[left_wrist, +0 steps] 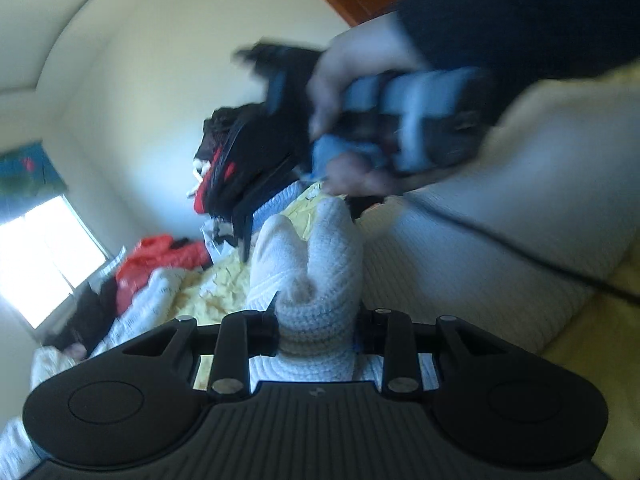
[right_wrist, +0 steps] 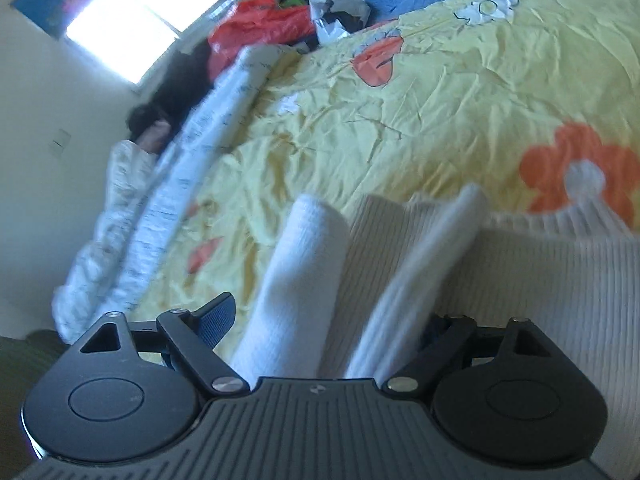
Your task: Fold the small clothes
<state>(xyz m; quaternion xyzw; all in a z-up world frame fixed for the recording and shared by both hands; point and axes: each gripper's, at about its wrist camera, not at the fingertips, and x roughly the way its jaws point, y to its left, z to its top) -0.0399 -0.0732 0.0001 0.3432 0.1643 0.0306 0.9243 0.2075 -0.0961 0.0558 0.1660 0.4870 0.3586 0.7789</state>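
The left gripper (left_wrist: 316, 330) pinched a bunched white ribbed knit garment (left_wrist: 308, 264) above the yellow flowered bedsheet (right_wrist: 440, 112). The right gripper (right_wrist: 324, 334) stood partly open astride two white folds, not pressing. It likely needed to clamp both layers evenly before laying them flat.

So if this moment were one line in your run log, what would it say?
task: fold small clothes | left gripper: shut on white knit garment | right gripper: open, white folds between fingers | surface: yellow floral bedsheet
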